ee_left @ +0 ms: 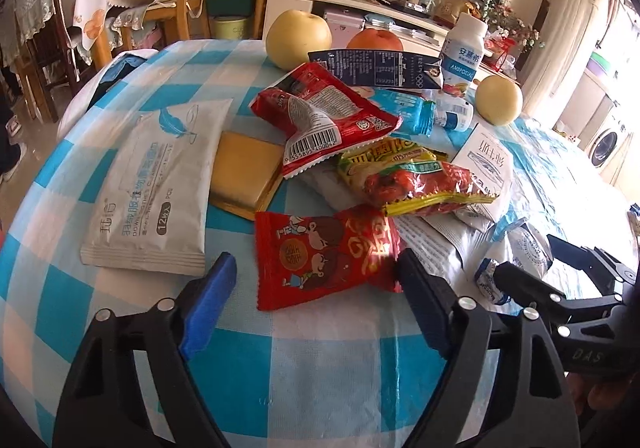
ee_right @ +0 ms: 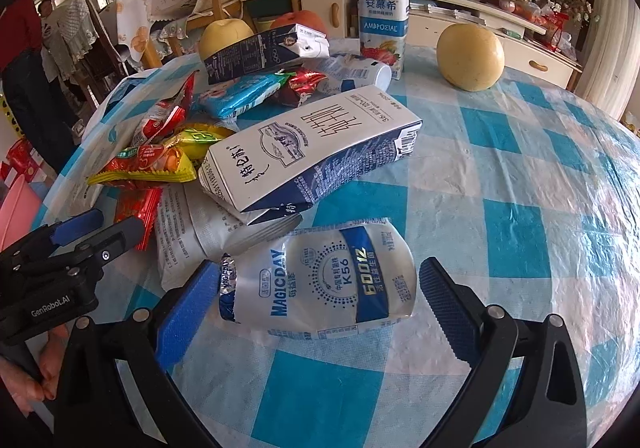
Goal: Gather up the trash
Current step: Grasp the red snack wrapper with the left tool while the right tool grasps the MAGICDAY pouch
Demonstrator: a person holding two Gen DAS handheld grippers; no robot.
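A heap of wrappers and cartons lies on the blue-checked table (ee_left: 304, 368). My left gripper (ee_left: 316, 272) is open, its fingers either side of a red cartoon snack packet (ee_left: 324, 252). My right gripper (ee_right: 320, 284) is open around a squashed white MAGICDAY bottle (ee_right: 320, 280). Behind that bottle lies a white milk carton (ee_right: 312, 144). The heap also holds a red barcode wrapper (ee_left: 324, 116), a yellow-red wrapper (ee_left: 412, 176) and a dark blue carton (ee_left: 376, 68). A grey wipes pack (ee_left: 160, 184) lies at the left.
Two yellow pears (ee_left: 298, 38) (ee_right: 470, 56), an orange fruit (ee_left: 374, 40) and an upright Ambrosial yoghurt bottle (ee_right: 384, 12) stand at the back of the table. A flat tan box (ee_left: 244, 172) lies under the wrappers. Chairs, shelves and a person (ee_right: 24, 60) are behind.
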